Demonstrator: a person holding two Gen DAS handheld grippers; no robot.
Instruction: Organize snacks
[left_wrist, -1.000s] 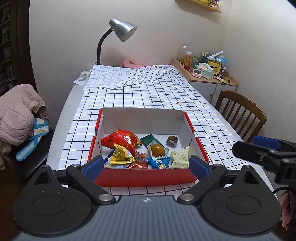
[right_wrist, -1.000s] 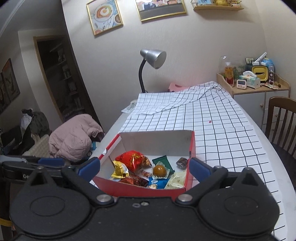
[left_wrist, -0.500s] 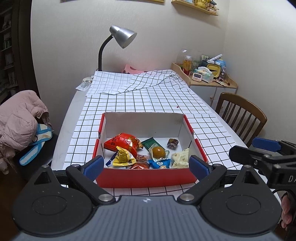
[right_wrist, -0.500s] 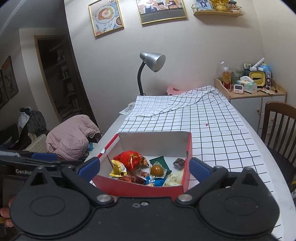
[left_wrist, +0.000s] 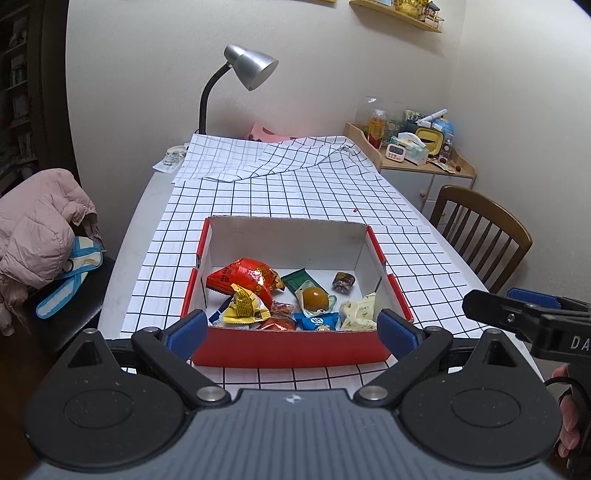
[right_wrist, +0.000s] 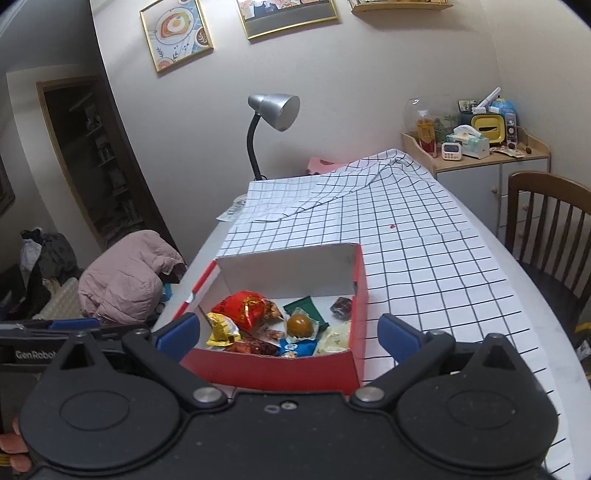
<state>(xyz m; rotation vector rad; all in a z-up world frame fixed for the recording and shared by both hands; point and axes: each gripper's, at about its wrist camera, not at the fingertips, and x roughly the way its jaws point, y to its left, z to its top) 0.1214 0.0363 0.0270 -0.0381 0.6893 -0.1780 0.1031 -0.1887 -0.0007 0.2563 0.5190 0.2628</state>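
The snacks all sit inside the red box (left_wrist: 291, 345) on the tabletop (left_wrist: 424, 266), which has a checked cloth on it. In the box are a red snack bag (left_wrist: 243, 277), a yellow packet (left_wrist: 245, 308), a green packet (left_wrist: 299, 282), a round brown treat in a clear wrap (left_wrist: 316, 298), a blue packet (left_wrist: 317, 320), a pale packet (left_wrist: 358, 314) and a small dark candy (left_wrist: 342, 282). They lie in a loose heap near the front wall, some on top of others. No snack lies out on the cloth.

This could fit two stages. The snacks may be gathered in the box and the job is nearly over, or they may be waiting to be sorted out of the box. The pictures do not settle which, so I would not pick a next move.

The left hand-held gripper (left_wrist: 291, 328) hangs just in front of the box, a little above its front wall. Its two blue fingers are spread wide, about as wide as the box, and hold nothing. The right hand-held gripper (right_wrist: 288, 334) hangs beside it at about the same height, pointing at the same box from the right. Its fingers are also spread wide and empty. Both point forward and a little down. Neither one touches the box or a snack.
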